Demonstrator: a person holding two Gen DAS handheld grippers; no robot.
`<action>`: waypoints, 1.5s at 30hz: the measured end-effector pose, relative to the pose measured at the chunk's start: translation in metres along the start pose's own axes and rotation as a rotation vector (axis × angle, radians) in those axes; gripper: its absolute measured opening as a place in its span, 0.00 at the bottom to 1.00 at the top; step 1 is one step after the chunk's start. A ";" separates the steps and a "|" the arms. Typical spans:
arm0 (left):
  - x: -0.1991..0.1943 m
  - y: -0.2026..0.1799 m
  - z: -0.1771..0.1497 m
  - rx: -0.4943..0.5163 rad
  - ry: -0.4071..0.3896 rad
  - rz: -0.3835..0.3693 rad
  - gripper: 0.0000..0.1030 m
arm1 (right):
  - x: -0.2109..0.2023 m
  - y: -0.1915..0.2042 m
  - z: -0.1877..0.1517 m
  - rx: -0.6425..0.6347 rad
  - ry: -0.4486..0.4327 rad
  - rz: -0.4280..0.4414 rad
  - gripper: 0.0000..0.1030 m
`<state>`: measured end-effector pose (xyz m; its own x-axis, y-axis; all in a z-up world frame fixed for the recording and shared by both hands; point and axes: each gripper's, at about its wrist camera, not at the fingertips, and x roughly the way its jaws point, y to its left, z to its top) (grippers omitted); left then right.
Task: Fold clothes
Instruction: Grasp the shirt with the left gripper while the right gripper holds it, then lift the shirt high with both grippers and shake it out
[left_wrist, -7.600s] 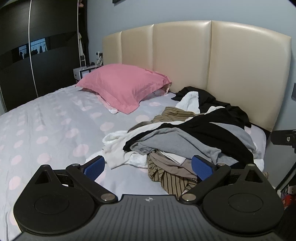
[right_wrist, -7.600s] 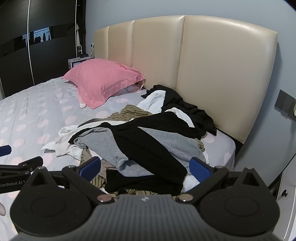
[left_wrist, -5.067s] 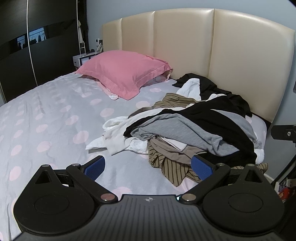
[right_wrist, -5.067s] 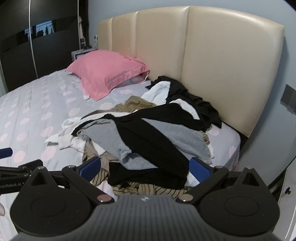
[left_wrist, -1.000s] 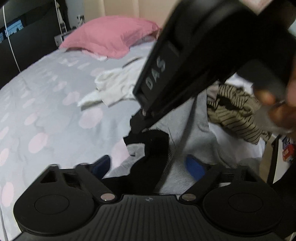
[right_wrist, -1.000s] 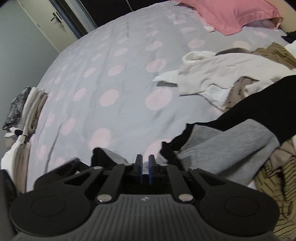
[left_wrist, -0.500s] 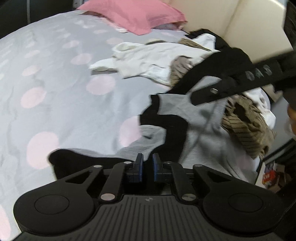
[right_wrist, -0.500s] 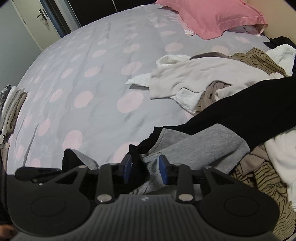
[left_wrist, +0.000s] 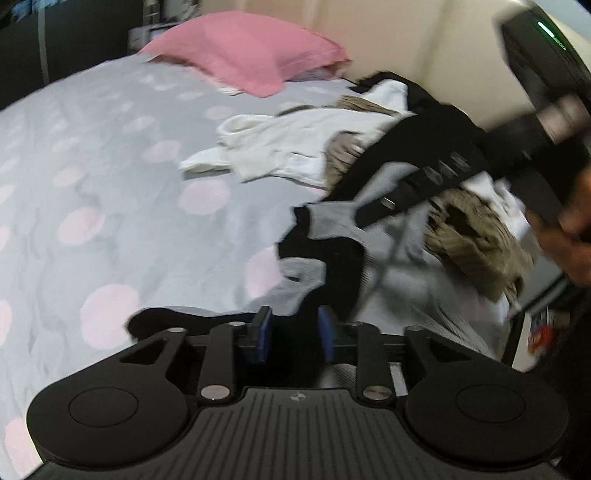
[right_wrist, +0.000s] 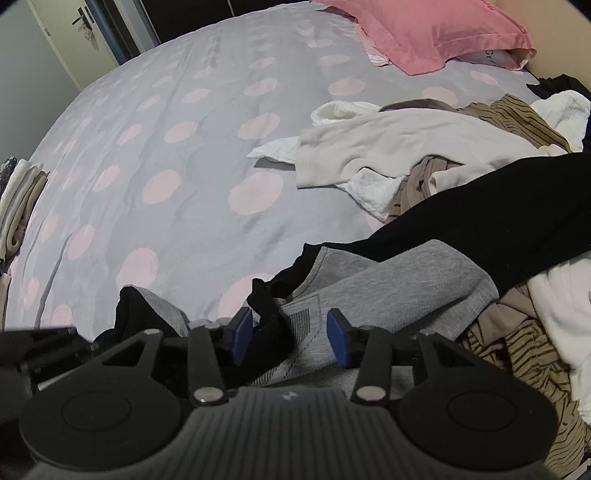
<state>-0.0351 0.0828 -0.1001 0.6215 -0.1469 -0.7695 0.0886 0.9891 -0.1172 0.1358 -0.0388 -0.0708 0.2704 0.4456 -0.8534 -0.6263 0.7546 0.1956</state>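
Note:
A grey and black top (right_wrist: 388, 284) lies pulled out of the clothes pile (right_wrist: 480, 155) onto the near edge of the bed; it also shows in the left wrist view (left_wrist: 332, 229). My right gripper (right_wrist: 291, 330) is open over its black and grey folds, the blue pads apart with cloth between them. My left gripper (left_wrist: 293, 330) is partly open just above the same top's black edge. The right gripper's body (left_wrist: 443, 177) crosses the left wrist view above the pile.
The bed has a grey sheet with pink dots (right_wrist: 177, 155). A pink pillow (left_wrist: 243, 48) lies by the beige headboard (left_wrist: 443, 44). A cream top (right_wrist: 388, 147), a white towel and striped brown clothes (right_wrist: 517, 354) make up the pile. Folded clothes (right_wrist: 18, 199) sit at the far left.
Both grippers, shut on the grey and black top half a second ago, have opened. The top has been dragged out of the pile toward the bed's near edge.

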 end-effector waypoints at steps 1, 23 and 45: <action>0.001 -0.006 -0.002 0.025 0.004 0.002 0.41 | 0.000 -0.001 0.000 0.003 0.000 -0.001 0.48; -0.002 0.035 -0.006 -0.061 -0.003 0.124 0.02 | 0.001 -0.017 0.012 -0.092 -0.001 -0.074 0.50; 0.022 0.105 -0.018 -0.257 0.107 0.161 0.02 | 0.128 -0.018 0.060 -0.952 0.295 -0.129 0.49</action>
<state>-0.0261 0.1835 -0.1404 0.5247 -0.0021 -0.8513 -0.2119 0.9682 -0.1330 0.2254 0.0339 -0.1543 0.2665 0.1527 -0.9516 -0.9638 0.0319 -0.2648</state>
